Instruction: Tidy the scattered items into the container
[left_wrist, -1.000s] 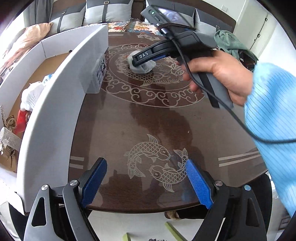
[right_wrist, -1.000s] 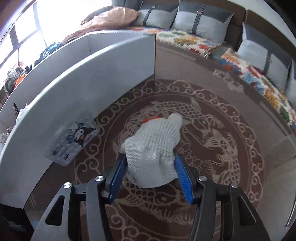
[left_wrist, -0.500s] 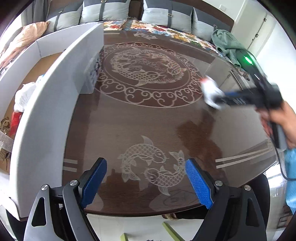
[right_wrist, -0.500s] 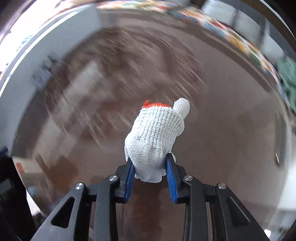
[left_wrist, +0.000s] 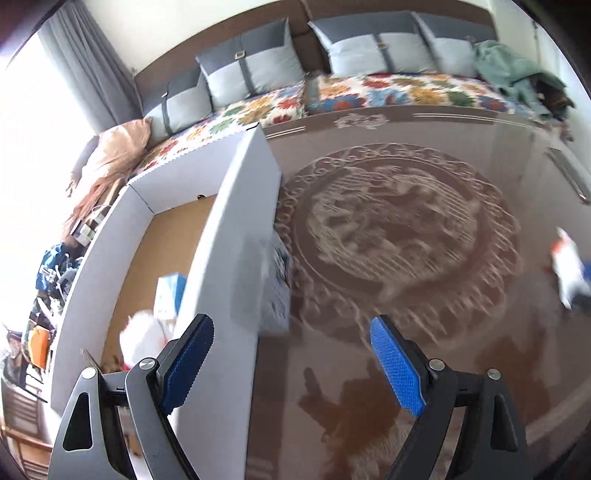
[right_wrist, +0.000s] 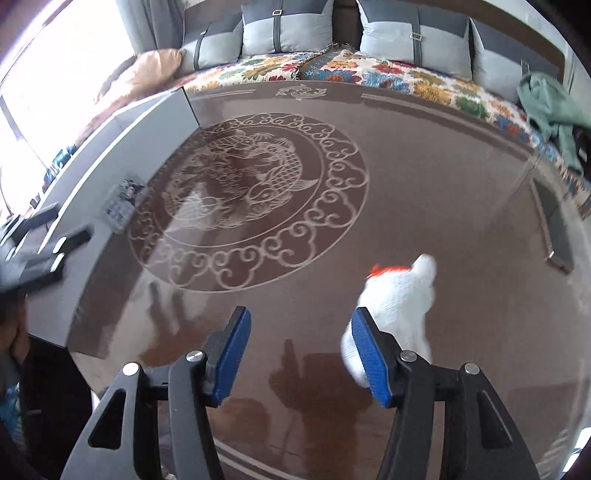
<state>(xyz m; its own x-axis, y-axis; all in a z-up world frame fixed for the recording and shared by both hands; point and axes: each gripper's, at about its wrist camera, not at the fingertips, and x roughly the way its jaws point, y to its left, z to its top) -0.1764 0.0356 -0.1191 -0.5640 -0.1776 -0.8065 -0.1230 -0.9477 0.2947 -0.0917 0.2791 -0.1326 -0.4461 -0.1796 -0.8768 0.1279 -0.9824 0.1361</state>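
Now your right gripper (right_wrist: 301, 354) has spread its jaws and let go — the white knit glove (right_wrist: 397, 299) it pinched half a second ago sits on the brown table (right_wrist: 443, 192), against the outside of the right finger. Your left gripper (left_wrist: 291, 363), wide apart and empty, has swung toward the cardboard box (left_wrist: 236, 221).

You're working in a home living room: a cushioned sofa (right_wrist: 369, 70) with a floral throw (left_wrist: 402, 90) lines the carved brown table (right_wrist: 424, 192)
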